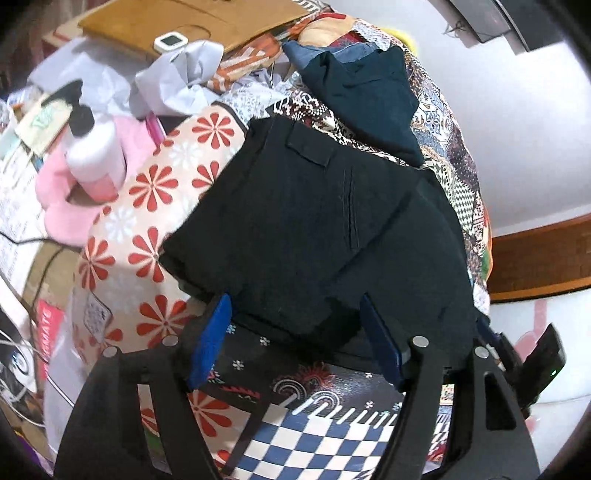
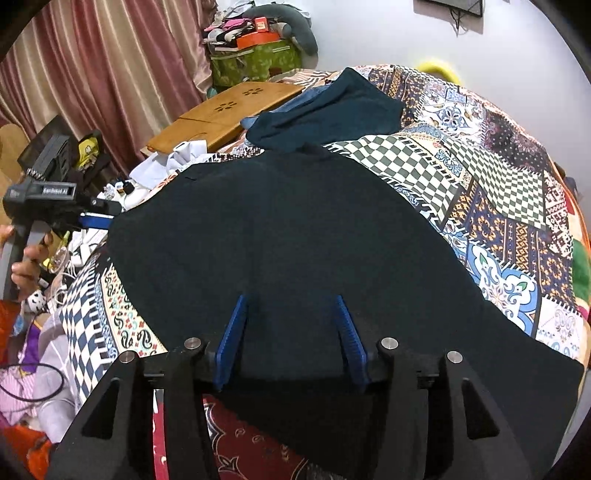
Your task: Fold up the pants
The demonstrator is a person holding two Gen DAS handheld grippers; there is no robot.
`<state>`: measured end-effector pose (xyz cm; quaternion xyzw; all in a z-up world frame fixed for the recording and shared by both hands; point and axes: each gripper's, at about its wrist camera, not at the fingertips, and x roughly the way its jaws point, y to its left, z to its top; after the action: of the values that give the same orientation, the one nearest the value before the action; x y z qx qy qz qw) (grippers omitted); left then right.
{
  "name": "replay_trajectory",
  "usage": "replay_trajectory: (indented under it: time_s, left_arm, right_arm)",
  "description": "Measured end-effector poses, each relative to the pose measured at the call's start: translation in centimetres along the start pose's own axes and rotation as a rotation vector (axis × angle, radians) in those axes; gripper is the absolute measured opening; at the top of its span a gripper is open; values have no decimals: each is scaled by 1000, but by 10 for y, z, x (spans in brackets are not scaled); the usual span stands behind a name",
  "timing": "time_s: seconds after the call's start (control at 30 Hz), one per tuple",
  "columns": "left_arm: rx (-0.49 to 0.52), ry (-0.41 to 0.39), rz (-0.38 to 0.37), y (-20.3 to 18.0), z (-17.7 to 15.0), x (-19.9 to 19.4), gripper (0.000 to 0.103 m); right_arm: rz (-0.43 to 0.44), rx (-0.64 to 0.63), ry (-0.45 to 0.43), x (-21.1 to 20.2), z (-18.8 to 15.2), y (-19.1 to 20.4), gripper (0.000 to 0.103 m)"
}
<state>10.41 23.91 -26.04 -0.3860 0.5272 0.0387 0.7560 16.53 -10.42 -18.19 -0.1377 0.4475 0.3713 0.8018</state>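
Here, in the left wrist view, the left gripper (image 1: pixel 295 321) hangs with its blue fingers (image 1: pixel 210 339) spread well apart above the near edge of the folded black fabric pants (image 1: pixel 295 206), and nothing is pinched between them. The pants lie as a squarish bundle, back pocket up, on the colourful patchwork bedspread (image 1: pixel 332 435). Beyond them sits a crumpled dark teal garment (image 1: pixel 365 99). To the left stand a white pump bottle with a black top (image 1: pixel 92 147), a pink fluffy cloth (image 1: pixel 66 206) and a flat wooden lap tray (image 1: pixel 192 26).

In the right wrist view, the right gripper (image 2: pixel 291 332) has its blue fingers (image 2: pixel 232 339) partly apart over the pants (image 2: pixel 277 229), which fill the middle of the bedspread (image 2: pixel 498 206); the pads do not squeeze the cloth. The teal garment (image 2: pixel 332 107) lies past the far edge of the pants. At the left edge a person's hand (image 2: pixel 26 266) holds the handle of the other gripper, beside the wooden tray (image 2: pixel 225 114) and pink curtains (image 2: pixel 110 66).
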Motion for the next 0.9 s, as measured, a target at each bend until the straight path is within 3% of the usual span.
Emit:
replay_trajectory:
  time_s: [0.07,0.23,0.3,0.33,0.4,0.43,0.53,0.63,0.9]
  left_arm:
    - [-33,25,-42,3,-2,4,71]
    - [-4,-30,4,-9,0,2,68]
    - [25,-47,38,-13,3,4,45]
    - [42,-55,68,-16,4,6,39]
    - [90,-97,156,-21,4,6,17]
    - [122,-120,196,-23,3,4,15]
    - [251,-237,306,-40,-8,-9,14]
    - [270,-281,323,-41,-12,-15,14]
    - [289,-211,327,-22,-23,13,15]
  right_arm:
    - [-6,-3,-11,0,-2,1,48]
    - [2,14,-26,1,-5,0,48]
    - [4,15,-29,1,-5,0,48]
    - [6,16,-31,1,-6,0,48]
    - [10,22,-34,1,-7,0,48]
    - [12,25,-35,1,-7,0,49]
    - [12,27,-36,1,-7,1,49]
    - [12,24,-27,2,-6,0,49]
    - [23,50,5,2,-3,-1,50]
